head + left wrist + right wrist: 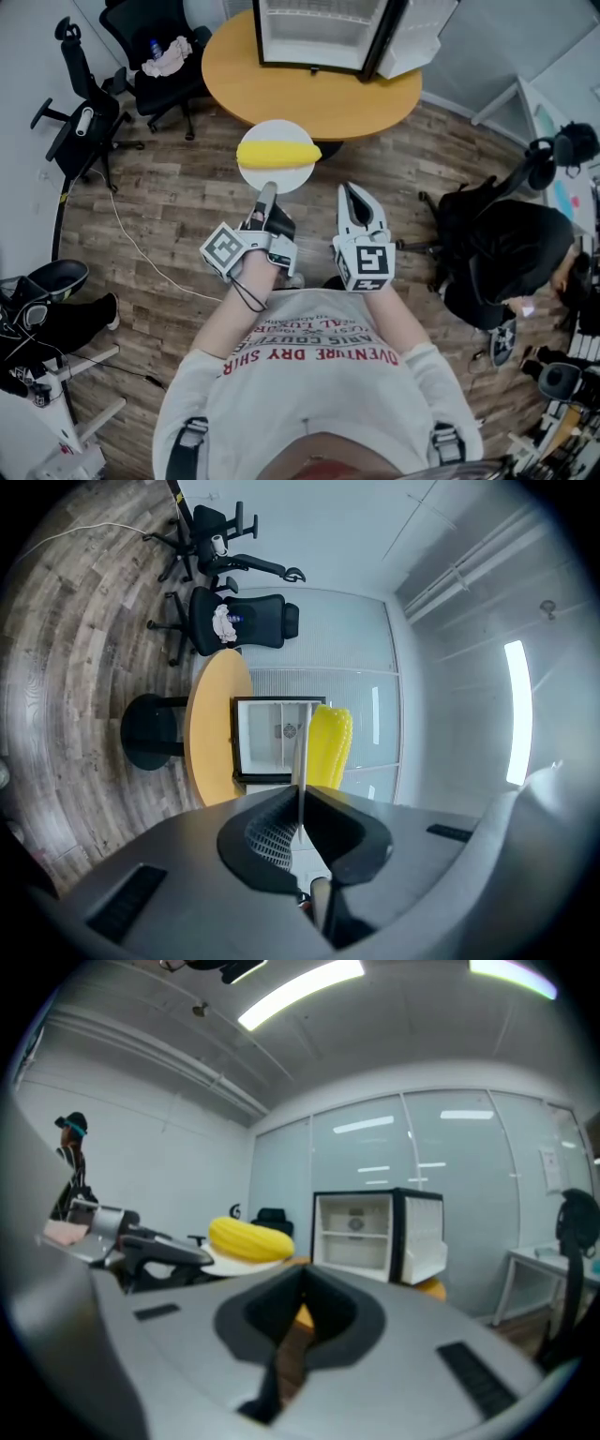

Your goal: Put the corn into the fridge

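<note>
A yellow corn cob [277, 153] lies on a round white plate [274, 180] held in the air over the wooden floor. My left gripper [266, 193] is shut on the plate's near rim. In the left gripper view the plate [300, 752] shows edge-on between the jaws, with the corn [330, 747] beside it. My right gripper [360, 208] is just right of the plate, shut and empty. Ahead, a small fridge [323, 33] stands open on a round wooden table [309, 98]. The right gripper view shows the corn [248, 1239], the fridge [366, 1232] and the left gripper [159, 1251].
Black office chairs [155, 56] stand at the far left, one with a cloth on its seat. A white cable [131, 244] runs across the floor. A person in black [511, 248] sits at the right beside a desk. Exercise equipment [37, 319] stands at the near left.
</note>
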